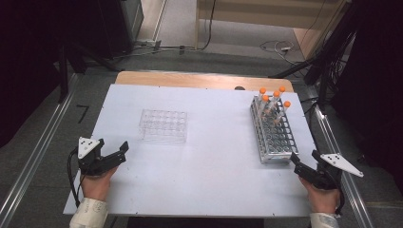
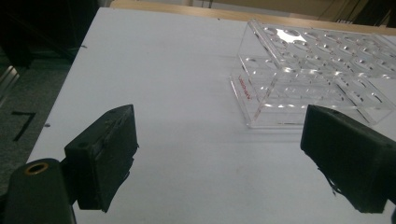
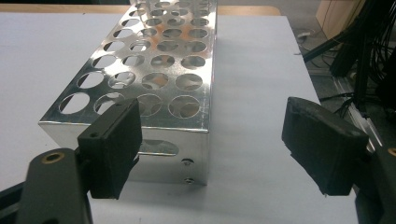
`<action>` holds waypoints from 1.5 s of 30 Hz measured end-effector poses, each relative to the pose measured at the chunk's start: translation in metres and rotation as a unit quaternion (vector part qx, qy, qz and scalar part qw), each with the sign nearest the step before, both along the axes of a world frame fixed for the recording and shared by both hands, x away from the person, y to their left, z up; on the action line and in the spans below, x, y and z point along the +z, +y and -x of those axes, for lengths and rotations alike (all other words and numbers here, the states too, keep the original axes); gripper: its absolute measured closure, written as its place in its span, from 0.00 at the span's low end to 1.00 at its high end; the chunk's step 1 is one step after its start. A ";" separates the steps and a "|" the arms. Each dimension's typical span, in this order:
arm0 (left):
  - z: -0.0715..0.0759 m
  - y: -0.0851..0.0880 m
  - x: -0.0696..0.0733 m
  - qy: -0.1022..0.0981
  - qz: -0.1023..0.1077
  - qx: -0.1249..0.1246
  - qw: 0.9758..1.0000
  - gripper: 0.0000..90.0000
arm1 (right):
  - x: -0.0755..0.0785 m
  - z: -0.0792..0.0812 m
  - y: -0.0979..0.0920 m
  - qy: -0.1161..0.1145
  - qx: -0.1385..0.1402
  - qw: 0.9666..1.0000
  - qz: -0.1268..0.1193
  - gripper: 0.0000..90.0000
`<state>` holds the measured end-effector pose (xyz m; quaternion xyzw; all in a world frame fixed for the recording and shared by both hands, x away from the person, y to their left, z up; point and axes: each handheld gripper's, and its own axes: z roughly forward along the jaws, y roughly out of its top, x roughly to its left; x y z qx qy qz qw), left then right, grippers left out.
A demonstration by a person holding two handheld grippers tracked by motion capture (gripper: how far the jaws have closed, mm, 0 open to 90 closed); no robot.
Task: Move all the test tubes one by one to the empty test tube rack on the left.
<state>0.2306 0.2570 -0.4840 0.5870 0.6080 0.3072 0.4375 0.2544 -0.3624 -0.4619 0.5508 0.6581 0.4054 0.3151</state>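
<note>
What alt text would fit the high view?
A white table holds a clear well plate at left and a metal rack with orange-capped tubes at right. Near the front edge, the left gripper and right gripper rest with jaws open.

The table (image 1: 209,161) has a smooth, matt white top, and a strip of light wood shows at its 12 o'clock edge. The tube rack (image 3: 154,70) is thin shiny metal (like polished aluminium), with reflections on its holed top. The well tray (image 2: 317,70) is clear glossy plastic. The tubes (image 1: 273,102) look transparent with orange plastic caps. Each hand-held gripper (image 1: 111,159) (image 1: 304,171) has matt black jaws with slightly rough pads.
</note>
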 end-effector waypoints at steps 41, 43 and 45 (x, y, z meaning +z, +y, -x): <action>-0.005 -0.002 -0.002 0.004 -0.007 0.007 1.000 0.13 | 0.025 -0.119 0.001 0.009 0.053 0.998 0.023 0.30; -0.005 -0.003 -0.002 0.005 -0.009 0.004 1.000 0.13 | 0.025 -0.125 0.000 0.005 0.059 0.998 0.027 0.32; -0.005 -0.003 -0.002 0.006 -0.009 0.004 1.000 0.13 | 0.024 -0.132 0.000 0.006 0.066 0.997 0.024 0.34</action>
